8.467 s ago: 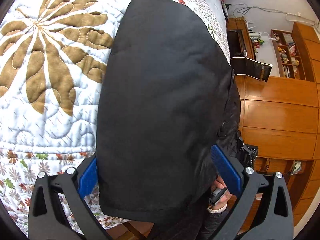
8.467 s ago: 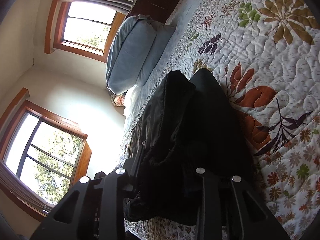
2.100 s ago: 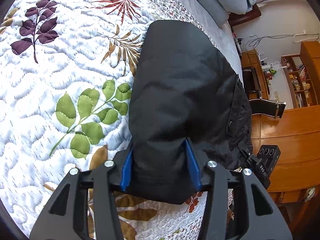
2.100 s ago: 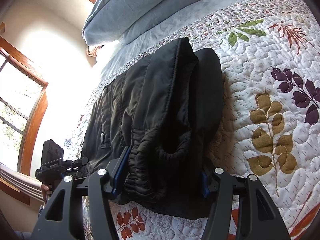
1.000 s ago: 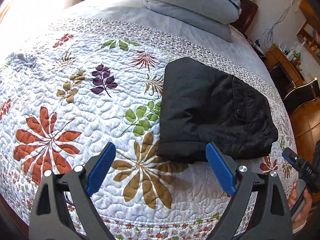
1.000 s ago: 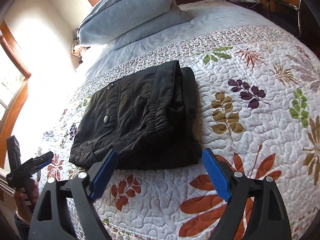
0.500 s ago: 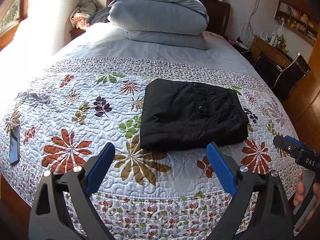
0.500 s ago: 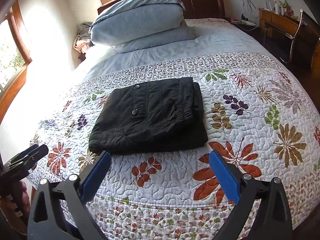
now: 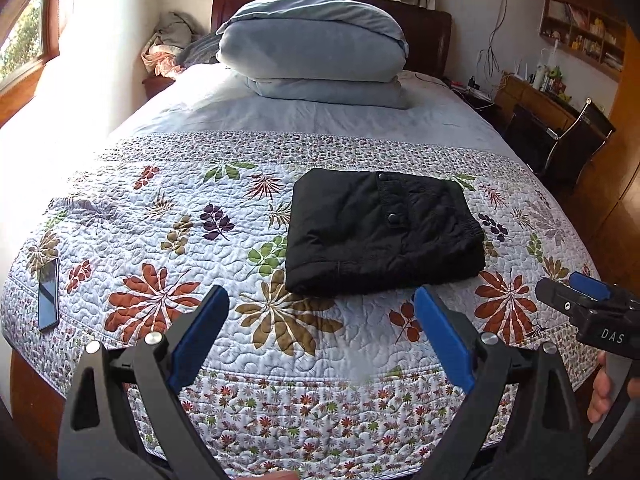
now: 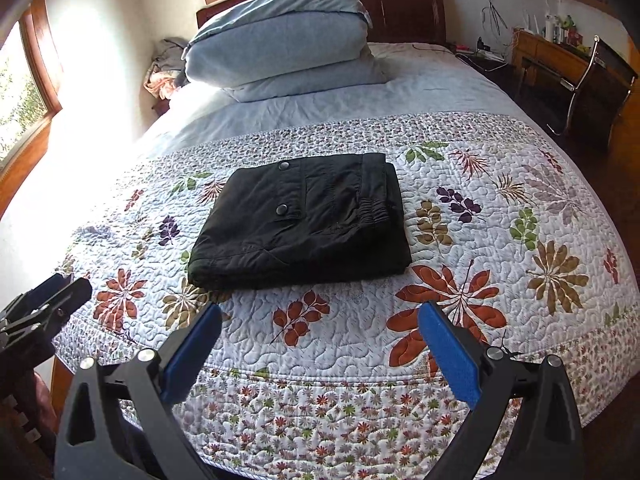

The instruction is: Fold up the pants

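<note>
fold's done | I'm keeping left gripper (image 9: 320, 312) and right gripper (image 10: 318, 328) spread wide, empty | black padded folded pants (image 10: 300, 220) sitting ahead of jaws, leaving them alone

The folded pants (image 9: 380, 236) lie flat on the quilt (image 9: 240, 344), in the middle of the bed (image 10: 440, 92), a bit closer to the foot edge than to the pillows. Two pillows (image 9: 316, 48) are stacked one on the other at the head end, in front of the headboard (image 9: 428, 36). A phone (image 9: 49, 294) lies near the left foot corner of the bed, well apart from the pants. Both grippers hang over the foot edge, the left gripper (image 9: 320, 320) beside the right gripper (image 10: 320, 336), with the pants beyond them. A chair (image 9: 576, 144) and a desk (image 10: 548, 54) stand past the right edge.
</note>
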The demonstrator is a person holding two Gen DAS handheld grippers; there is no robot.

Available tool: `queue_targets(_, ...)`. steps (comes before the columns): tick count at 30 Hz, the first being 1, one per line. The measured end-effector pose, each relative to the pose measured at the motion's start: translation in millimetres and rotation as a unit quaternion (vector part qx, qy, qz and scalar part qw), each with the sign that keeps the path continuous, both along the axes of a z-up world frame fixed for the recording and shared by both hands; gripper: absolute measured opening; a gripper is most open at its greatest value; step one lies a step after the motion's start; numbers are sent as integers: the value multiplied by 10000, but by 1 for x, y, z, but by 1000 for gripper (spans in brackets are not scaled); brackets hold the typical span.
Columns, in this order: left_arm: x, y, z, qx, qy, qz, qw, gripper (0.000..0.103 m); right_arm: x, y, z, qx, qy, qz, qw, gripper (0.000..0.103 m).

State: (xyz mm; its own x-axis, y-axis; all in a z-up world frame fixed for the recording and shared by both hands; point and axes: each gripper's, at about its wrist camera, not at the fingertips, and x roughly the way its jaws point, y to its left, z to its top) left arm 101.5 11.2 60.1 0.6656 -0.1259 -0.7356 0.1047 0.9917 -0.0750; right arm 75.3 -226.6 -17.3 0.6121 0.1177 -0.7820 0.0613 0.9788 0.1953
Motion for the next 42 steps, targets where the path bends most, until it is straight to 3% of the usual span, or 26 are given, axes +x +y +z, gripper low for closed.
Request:
queue_targets(7,-5,4,-11,39,170,108,9998,99,-10,-1,-5,-89,100,-60,9999,99)
queue_targets(12,-6,6,-23,293,271,172,9991,99,-13,-4,-8,-101,141,-53,9998,99)
queue_targets(22,6,7,-57,298,672,221,9971,99,-8,2,-26,-225,399,15,9989,99)
queue_targets(42,13,-4,-47,353,551,99,9978,99,0,10,-30,-277,479,108,9984,99)
